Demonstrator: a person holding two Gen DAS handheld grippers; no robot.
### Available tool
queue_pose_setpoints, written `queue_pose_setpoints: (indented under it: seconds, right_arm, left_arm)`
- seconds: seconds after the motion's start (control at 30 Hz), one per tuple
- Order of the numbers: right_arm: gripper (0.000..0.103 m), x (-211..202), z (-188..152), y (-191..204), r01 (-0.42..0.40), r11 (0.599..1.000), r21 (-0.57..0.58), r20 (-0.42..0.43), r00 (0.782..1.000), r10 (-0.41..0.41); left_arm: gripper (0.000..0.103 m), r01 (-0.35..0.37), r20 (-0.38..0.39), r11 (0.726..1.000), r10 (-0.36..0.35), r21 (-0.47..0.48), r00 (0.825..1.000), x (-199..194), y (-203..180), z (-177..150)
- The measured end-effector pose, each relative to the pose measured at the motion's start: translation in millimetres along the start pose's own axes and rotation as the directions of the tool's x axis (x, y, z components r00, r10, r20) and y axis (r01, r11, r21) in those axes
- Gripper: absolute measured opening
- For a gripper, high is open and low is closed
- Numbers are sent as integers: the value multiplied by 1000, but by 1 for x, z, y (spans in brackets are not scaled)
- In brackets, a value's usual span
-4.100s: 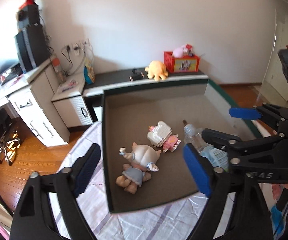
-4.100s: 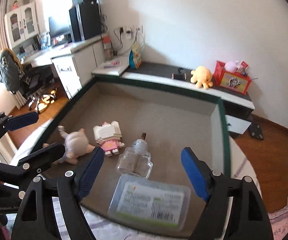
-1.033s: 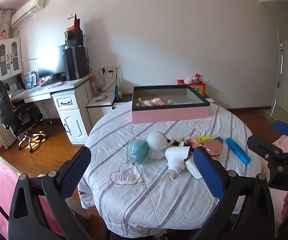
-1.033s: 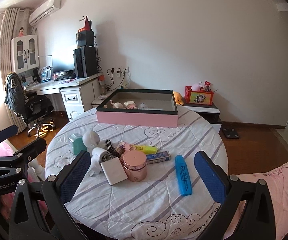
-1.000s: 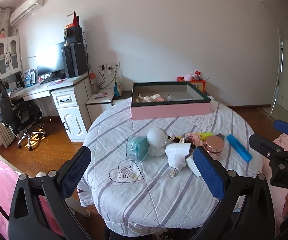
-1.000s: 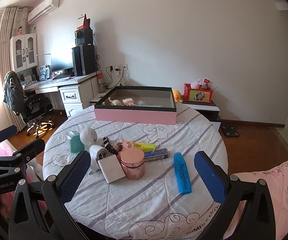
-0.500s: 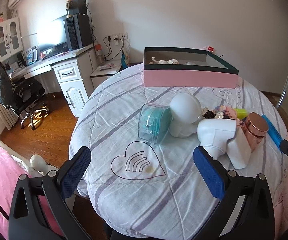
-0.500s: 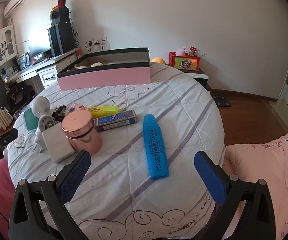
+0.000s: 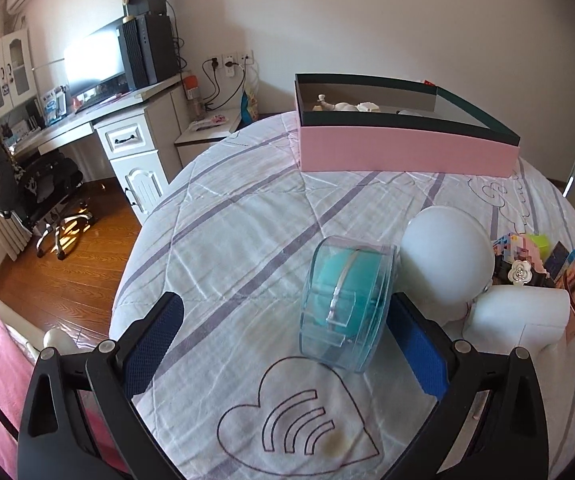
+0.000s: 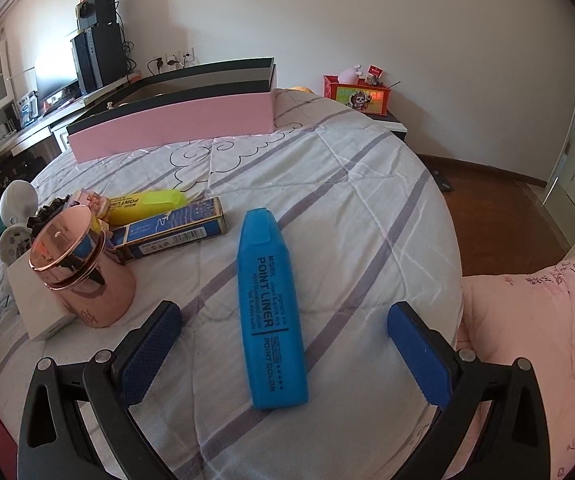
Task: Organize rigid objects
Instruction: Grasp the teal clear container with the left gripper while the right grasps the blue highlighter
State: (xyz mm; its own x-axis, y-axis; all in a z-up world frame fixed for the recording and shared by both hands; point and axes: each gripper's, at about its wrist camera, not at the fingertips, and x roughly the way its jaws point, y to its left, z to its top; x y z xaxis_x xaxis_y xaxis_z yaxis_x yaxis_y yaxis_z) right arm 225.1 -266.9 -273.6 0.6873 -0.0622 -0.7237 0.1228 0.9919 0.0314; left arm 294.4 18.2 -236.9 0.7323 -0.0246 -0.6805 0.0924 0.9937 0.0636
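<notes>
My left gripper [image 9: 283,340] is open, low over the table. A clear case with a teal roll inside [image 9: 345,304] stands just inside its right finger. A white dome lamp [image 9: 447,256] and a white plug-shaped device [image 9: 523,312] sit to the right of it. My right gripper [image 10: 283,348] is open around a blue highlighter [image 10: 267,304] that lies between the fingers without touching them. A rose-gold jar [image 10: 83,268], a blue carton [image 10: 167,232] and a yellow highlighter [image 10: 147,202] lie to the left. The pink box [image 9: 403,152] holds toys at the back.
A round table with a striped white cloth [image 9: 239,216] carries everything. A white box [image 10: 35,304] lies beside the jar. A desk and office chair [image 9: 27,184] stand left. A red toy box [image 10: 357,94] sits on a low cabinet behind. A pink cushion [image 10: 535,320] lies right.
Both grippers left the pink box, drew back, then came down to the table. The left now has the teal case between its fingers, the right the blue highlighter. Both stayed open.
</notes>
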Motion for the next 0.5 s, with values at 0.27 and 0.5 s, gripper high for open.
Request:
queue_pose_setpoints:
  seconds: [0.27,0.5]
  right_arm:
    - [68,5,9,2,-17,997,-74,15,1000,18]
    - [27,7,19,6,-73,992,-102,35,996,77]
  left_arm:
    - [37,96,-14,993,-95,72,995,8,-19,1]
    - [37,119,7,992,-119,43,993,-8,-12,-1]
